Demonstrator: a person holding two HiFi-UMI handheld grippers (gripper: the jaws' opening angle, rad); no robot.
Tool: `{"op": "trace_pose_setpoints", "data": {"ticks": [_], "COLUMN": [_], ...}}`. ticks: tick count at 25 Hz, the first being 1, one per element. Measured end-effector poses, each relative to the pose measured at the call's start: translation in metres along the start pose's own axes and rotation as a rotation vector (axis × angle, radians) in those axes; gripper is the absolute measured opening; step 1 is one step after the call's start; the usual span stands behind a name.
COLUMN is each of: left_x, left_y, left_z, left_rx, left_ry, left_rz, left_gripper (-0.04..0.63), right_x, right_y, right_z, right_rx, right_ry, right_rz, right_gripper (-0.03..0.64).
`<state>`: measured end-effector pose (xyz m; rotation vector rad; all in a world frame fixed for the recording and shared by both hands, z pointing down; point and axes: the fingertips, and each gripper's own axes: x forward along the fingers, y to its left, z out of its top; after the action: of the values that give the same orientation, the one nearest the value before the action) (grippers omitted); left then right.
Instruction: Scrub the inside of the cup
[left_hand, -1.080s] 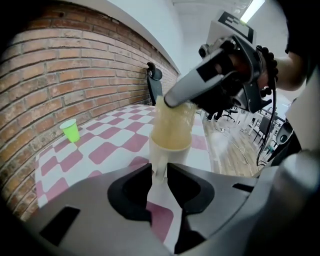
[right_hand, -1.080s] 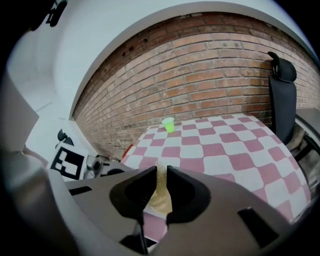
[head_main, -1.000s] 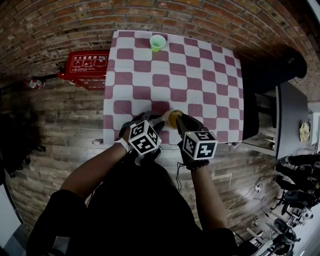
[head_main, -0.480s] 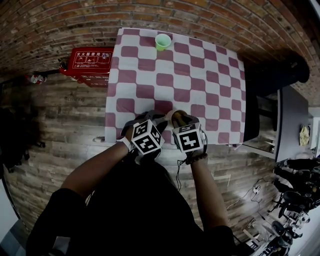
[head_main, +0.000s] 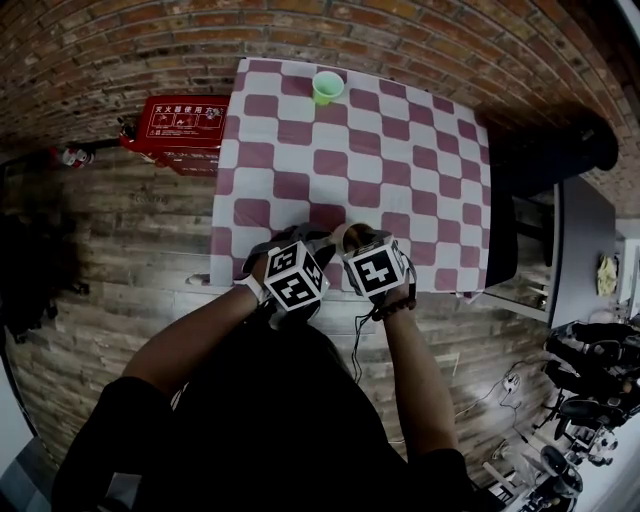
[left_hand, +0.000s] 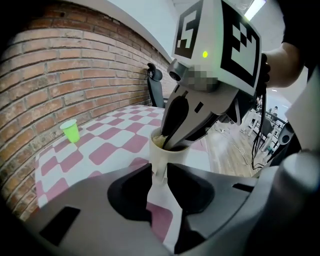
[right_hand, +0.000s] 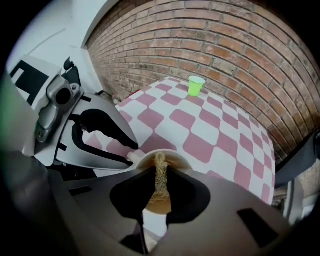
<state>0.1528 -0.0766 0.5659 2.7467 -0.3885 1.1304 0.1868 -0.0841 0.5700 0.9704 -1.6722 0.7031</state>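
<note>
red box (head_main: 183, 122), 10 o'clock in head view: white chinese characters in two rows, too small to read
right marker cube (left_hand: 220, 37) on right gripper (left_hand: 169, 142): black-and-white square codes, one patch shaped like a 5
left marker cube (head_main: 295, 275) on left gripper (head_main: 325, 240): square code only

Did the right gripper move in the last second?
Yes. Against the checked cloth in the head view, the right gripper went left, toward the left gripper, and now covers most of the cup.
</note>
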Motion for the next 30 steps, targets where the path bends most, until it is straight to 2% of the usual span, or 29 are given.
{"op": "trace_pose_setpoints", "data": {"ticks": [4,7,13,18,20,23,30], "left_x": [0.000,0.000,0.002,0.006,0.006,0.007,0.008], "left_y": [0.001,0.001,0.004,0.003,0.003,0.003,0.003], "left_z": [0.001,0.000,0.000,-0.001,-0.001,0.000,-0.001], "left_rx": [-0.001,-0.001,0.018,0.031,0.040,0.042,0.036], "left_ry": [-0.002,-0.003,0.005,0.012,0.016,0.018,0.023], "left_rz": [-0.006,-0.008,0.000,-0.021,-0.022,-0.015,-0.002], "left_gripper": [0.104,0.104,0.104,0.100,0.100,0.100,0.100], "right_x": [-0.009,-0.025,-0.054,-0.091,-0.107,-0.121,-0.072], "right_y": [0.001,-0.003,-0.008,-0.011,-0.015,-0.021,0.002], "right_z": [-0.002,0.012,0.016,0.024,0.028,0.027,0.016], "right_rx": [0.152,0.202,0.300,0.338,0.302,0.157,-0.177], "right_ry": [-0.083,-0.176,-0.281,-0.393,-0.434,-0.434,-0.250], "right_rz": [0.062,0.097,0.172,0.203,0.178,0.085,-0.022], "right_gripper": [0.069,0.069,0.069,0.069,0.069,0.069,0.071]}}
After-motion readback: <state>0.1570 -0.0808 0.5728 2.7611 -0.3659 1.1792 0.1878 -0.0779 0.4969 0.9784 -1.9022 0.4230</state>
